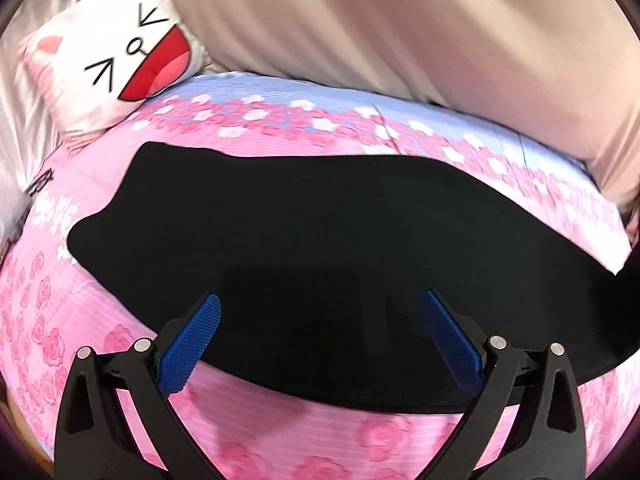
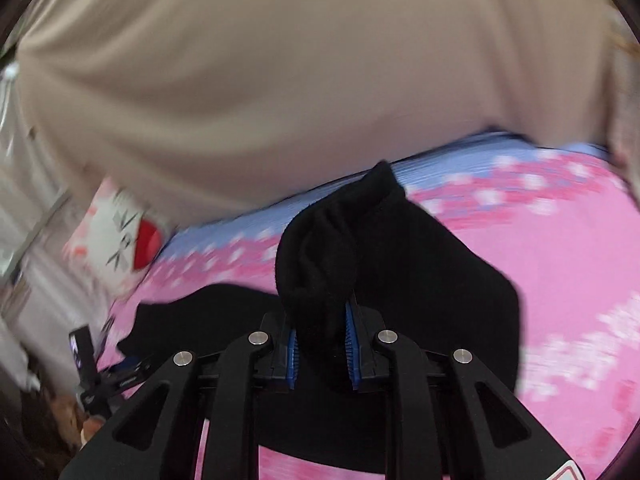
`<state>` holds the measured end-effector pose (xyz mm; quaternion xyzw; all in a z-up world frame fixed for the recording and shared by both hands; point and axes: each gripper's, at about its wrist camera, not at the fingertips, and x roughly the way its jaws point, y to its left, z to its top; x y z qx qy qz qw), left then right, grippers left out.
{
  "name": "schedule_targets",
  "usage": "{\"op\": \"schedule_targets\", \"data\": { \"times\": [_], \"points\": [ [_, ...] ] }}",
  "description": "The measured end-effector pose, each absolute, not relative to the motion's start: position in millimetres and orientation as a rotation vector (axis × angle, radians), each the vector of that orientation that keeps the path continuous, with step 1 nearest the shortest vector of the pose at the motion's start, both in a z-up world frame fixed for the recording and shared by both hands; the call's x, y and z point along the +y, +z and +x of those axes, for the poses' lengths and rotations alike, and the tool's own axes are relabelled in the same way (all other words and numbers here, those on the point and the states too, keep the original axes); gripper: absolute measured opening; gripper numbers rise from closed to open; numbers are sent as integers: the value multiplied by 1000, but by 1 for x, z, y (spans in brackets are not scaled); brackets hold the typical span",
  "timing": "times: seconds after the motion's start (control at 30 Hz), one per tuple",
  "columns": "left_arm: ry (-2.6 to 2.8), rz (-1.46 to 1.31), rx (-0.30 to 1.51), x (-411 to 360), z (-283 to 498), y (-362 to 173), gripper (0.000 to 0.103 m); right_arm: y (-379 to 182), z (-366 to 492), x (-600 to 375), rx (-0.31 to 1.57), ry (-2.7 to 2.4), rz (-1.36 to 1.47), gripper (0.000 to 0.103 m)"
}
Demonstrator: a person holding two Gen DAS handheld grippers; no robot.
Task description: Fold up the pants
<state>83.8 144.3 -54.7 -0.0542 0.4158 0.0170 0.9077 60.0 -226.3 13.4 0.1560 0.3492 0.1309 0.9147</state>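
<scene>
Item: black pants, spread flat across a pink floral bedspread with a blue band along its far edge. Left gripper: jaws spread wide, blue pads bare, poised over the near edge of the pants, grasping nothing. Right gripper: clenched on a bunched fold of the pants, lifted off the bedspread. Also present: cartoon cat pillow at far left; beige curtain behind the bed.

The pants are plain black, the bedsheet pink and lilac with roses, the cat pillow white with a red mouth, the gripper pads blue.
</scene>
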Motion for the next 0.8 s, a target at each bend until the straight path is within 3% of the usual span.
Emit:
{"op": "schedule_targets", "data": {
  "times": [0.23,0.3,0.43,0.6,0.8],
  "points": [
    [84,-118,839,198,81,-54,98,-82,108,-81,952,412,137,19],
    [98,-135,839,214,81,-57,98,-101,101,-67,932,391,74,21],
    [109,-184,859,234,85,-67,98,-93,90,-71,932,389,85,27],
    [89,-247,883,244,87,-74,98,-80,73,-67,909,430,89,47],
    [-20,-231,848,216,86,-52,98,-53,49,-101,837,309,122,45]
  ]
}}
